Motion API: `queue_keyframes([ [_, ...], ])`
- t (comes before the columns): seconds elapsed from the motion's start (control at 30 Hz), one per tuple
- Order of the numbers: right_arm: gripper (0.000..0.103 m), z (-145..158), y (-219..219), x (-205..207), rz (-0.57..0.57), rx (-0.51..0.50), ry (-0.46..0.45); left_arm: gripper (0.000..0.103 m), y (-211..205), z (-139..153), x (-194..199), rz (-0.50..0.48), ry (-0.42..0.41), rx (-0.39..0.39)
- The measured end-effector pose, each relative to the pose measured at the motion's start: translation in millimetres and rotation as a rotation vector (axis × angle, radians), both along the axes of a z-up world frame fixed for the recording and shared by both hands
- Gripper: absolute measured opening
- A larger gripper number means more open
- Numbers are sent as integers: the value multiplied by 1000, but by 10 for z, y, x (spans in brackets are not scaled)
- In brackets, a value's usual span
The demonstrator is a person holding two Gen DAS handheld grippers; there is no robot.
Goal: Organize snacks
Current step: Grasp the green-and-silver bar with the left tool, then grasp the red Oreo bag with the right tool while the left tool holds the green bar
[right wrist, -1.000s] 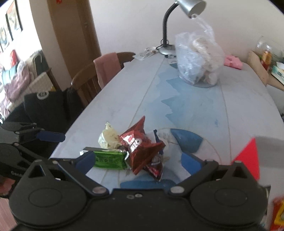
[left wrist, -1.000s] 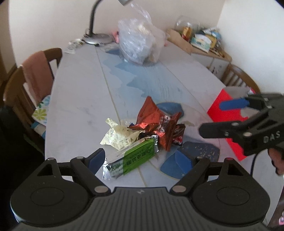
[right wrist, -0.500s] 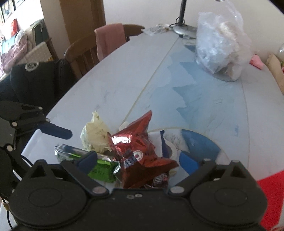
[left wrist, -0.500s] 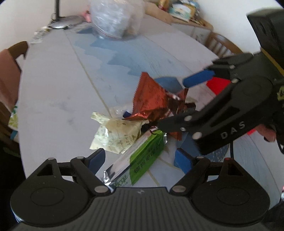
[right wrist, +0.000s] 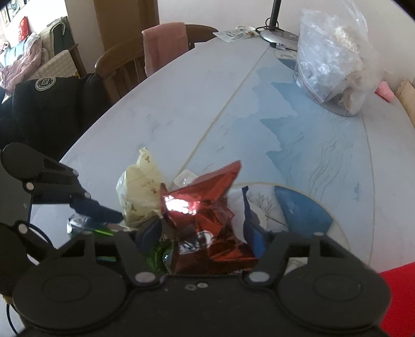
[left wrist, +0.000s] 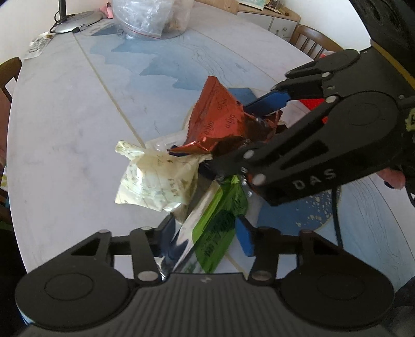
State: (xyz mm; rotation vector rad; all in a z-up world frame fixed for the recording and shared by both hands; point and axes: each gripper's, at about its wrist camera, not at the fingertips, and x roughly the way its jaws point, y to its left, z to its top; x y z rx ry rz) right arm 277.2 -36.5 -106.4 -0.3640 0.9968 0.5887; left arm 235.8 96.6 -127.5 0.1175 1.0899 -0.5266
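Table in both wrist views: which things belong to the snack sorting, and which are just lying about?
Job:
- green packet, between the left gripper pads
- red foil bag, between the right gripper pads
- cream packet

Lying about:
- clear plastic bag
- desk lamp base
- pink cloth on chair
- black jacket

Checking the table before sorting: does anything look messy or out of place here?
Yes. The snacks lie in a jumbled heap, not sorted: a crumpled red foil bag leans on a cream packet, overlapping a green wrapper. The left gripper has just been closing around the green wrapper, the right gripper around the red bag.
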Motion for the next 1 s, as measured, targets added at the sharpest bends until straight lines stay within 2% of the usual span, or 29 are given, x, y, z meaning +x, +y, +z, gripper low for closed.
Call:
queue_keyframes([
  [0.07,58,16,2,-33,-2,0,-10,39,-29,15,-59,7,-5,-1],
  [0.23,49,54,-5,-132,-25,-7,-43,20,-101,68,-247,50,-14,-30],
  [0.27,46,64,-15,-160,-35,-5,-48,18,-121,71,-288,64,-19,-30],
  [0.43,35,142,-135,-285,-79,42,-53,18,-130,62,-435,176,-9,-67],
  [0.77,23,249,-444,-619,-157,125,-35,18,-44,52,-756,389,37,-167],
  [1.0,23,284,-538,-827,-134,169,-16,18,-28,63,-1048,464,56,-205],
])
